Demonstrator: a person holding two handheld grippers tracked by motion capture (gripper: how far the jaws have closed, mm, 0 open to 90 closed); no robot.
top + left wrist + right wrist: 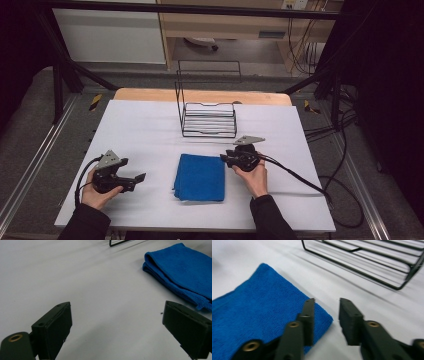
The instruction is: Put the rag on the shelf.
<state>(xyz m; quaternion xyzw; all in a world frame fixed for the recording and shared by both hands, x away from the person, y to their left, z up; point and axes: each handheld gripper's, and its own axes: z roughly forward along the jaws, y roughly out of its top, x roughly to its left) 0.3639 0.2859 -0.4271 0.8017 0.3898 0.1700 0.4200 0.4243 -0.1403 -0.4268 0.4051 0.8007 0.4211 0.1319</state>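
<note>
A folded blue terry cloth (200,177) lies flat on the white-covered desk (145,130), near the front edge and between the 2 hands. The right tongs (325,305) stand open at the cloth's far right corner, 1 jaw over the fabric, the other over bare desk. The left tongs (116,322) are wide open, holding nothing, left of the cloth. A black wire rack (209,119) stands farther back

A black wire rack (209,120) stands on the white table (140,135), behind it a wooden edge (150,95)
</note>
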